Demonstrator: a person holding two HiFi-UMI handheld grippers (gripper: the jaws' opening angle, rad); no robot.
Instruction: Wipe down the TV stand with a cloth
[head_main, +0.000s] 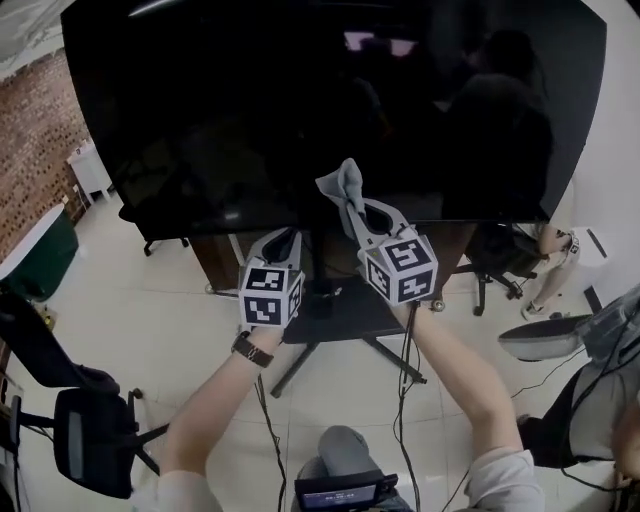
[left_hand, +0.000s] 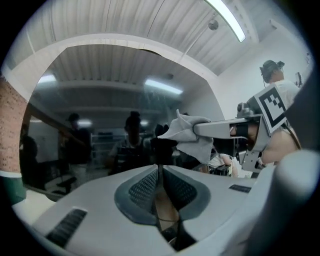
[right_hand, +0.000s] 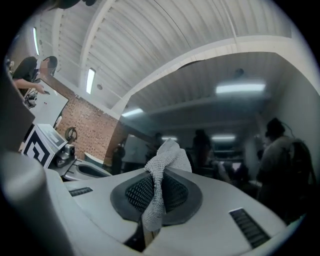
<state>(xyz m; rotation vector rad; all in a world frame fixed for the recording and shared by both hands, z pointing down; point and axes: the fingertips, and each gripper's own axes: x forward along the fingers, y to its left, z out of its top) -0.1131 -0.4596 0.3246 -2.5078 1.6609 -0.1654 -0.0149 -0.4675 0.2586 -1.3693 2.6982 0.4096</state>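
One grey cloth (head_main: 342, 190) is pinched tight between the two fingers of the right gripper (head_main: 365, 222). Its loose end sticks up past the tips. It is in front of the bottom edge of the big black TV (head_main: 300, 100). I cannot tell if it touches the screen. In the right gripper view the cloth (right_hand: 160, 165) runs down between the dark pads (right_hand: 176, 192) and they squeeze it.

The left gripper (head_main: 283, 240) is just beside the right one, on its left. Its fingers (left_hand: 145, 187) are pressed together and nothing is between them. From the left gripper view you can see the cloth (left_hand: 187, 132) hanging off the tip of the right gripper (left_hand: 220, 127).

Each gripper has a cube with black and white squares on it. The left wrist has a watch (head_main: 252, 350).

Under the TV is the dark TV stand (head_main: 345, 305). Its legs spread out on the pale floor (head_main: 170, 300). The cloth is up above it, not on it.

A black chair (head_main: 90, 440) is at the bottom left. A brick wall (head_main: 35, 130) is far to the left.
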